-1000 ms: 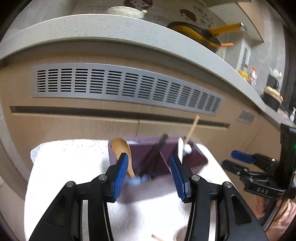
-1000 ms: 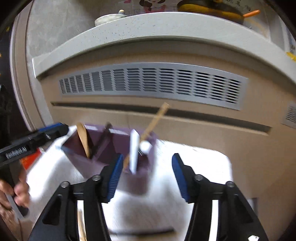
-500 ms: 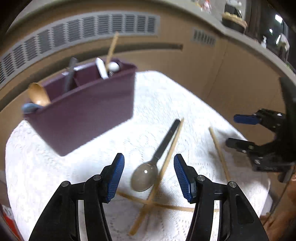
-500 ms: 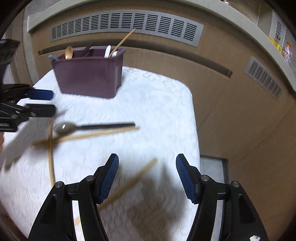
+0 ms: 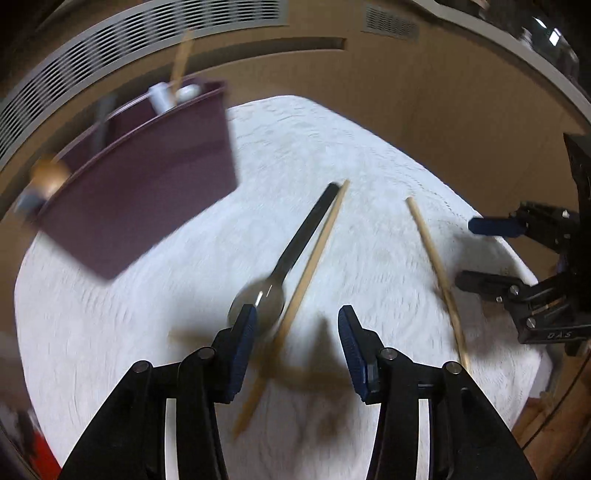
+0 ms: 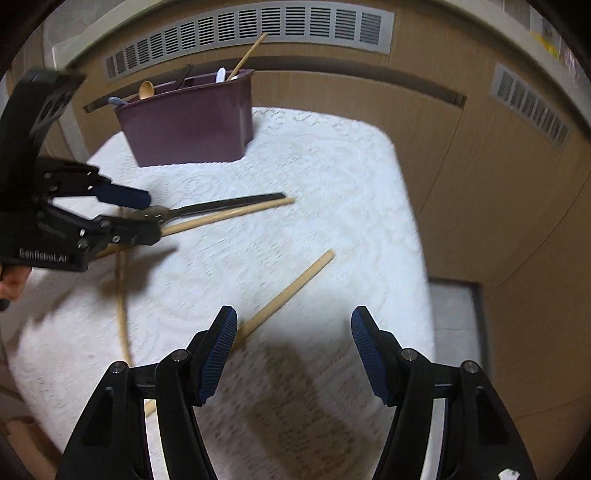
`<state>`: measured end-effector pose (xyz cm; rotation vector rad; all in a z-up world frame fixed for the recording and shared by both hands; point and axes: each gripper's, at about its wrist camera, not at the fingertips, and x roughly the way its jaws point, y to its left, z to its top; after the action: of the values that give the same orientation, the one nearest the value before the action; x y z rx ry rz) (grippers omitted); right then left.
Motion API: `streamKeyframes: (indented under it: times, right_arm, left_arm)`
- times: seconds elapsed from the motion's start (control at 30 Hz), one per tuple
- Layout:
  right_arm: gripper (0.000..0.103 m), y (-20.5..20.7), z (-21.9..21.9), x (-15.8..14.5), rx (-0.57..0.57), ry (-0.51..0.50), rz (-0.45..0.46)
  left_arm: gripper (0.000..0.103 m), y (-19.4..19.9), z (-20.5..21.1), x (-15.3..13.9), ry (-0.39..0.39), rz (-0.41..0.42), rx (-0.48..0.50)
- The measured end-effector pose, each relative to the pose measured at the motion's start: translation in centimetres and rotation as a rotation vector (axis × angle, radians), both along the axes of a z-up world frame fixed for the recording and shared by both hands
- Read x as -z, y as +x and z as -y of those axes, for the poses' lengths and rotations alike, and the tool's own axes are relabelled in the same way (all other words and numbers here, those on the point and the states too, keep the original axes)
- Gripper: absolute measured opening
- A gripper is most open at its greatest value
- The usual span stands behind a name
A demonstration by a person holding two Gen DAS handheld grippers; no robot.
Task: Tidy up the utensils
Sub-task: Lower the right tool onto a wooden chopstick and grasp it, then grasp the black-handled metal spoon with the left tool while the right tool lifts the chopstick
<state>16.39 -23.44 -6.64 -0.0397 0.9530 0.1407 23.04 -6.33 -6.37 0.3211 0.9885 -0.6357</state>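
A white lace-patterned cloth [image 6: 314, 177] covers the tabletop, which stands against wood-panelled cabinets with a long slotted vent [image 6: 258, 26]. At the far side of the cloth stands the maroon utensil caddy [image 6: 192, 122], upright, already holding a wooden spoon [image 6: 146, 89], a white-handled piece and one upright chopstick [image 6: 246, 55], among other handles too blurred to name.

Still loose on the cloth, well apart from the caddy, lie a metal spoon with a dark handle [image 5: 299, 243] and, just beside it and nearly parallel, a wooden chopstick [image 5: 314, 258]. A second chopstick [image 6: 288, 291] lies apart, nearer the right side, and a thinner stick [image 6: 122, 302] crosses under the first one near the left gripper.

The left gripper [image 5: 295, 332] hangs over the spoon's bowl with its jaws partly open; they have just been closing a little, with the bowl and the chopstick's lower part lying between them but nothing pinched. The right gripper [image 6: 293, 339] stands moderately wide and empty, its left finger [image 6: 218, 354] above the near end of the second chopstick; its jaws have just been opening.

The step in hand looks like the reach for pick-ups. Next, the left must likely settle on one item only, spoon or chopstick, since they lie so close; the right needs to shift left so the stick sits between its jaws.
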Motion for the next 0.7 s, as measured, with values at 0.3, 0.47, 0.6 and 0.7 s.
streamKeyframes:
  times: [0.3,0.47,0.6,0.7]
  right_arm:
    - [0.027,1.9,-10.3,-0.3,-0.38,0.041,-0.018]
    - [0.015,4.8,-14.4,0.5,-0.44,0.01,-0.033]
    - [0.015,6.5,-15.6,1.8,-0.426,-0.009,-0.094]
    - [0.008,6.9,-15.7,2.3,-0.407,-0.011,-0.121]
  left_arm:
    - [0.053,0.0,-10.6,-0.8,-0.122,-0.029,-0.432]
    - [0.057,-0.9,-13.7,-0.4,-0.127,-0.028,-0.481]
    - [0.058,-1.8,-15.7,-0.1,-0.152,-0.031,-0.496]
    - [0.058,-1.9,-16.1,0.1,-0.185,-0.042,-0.501]
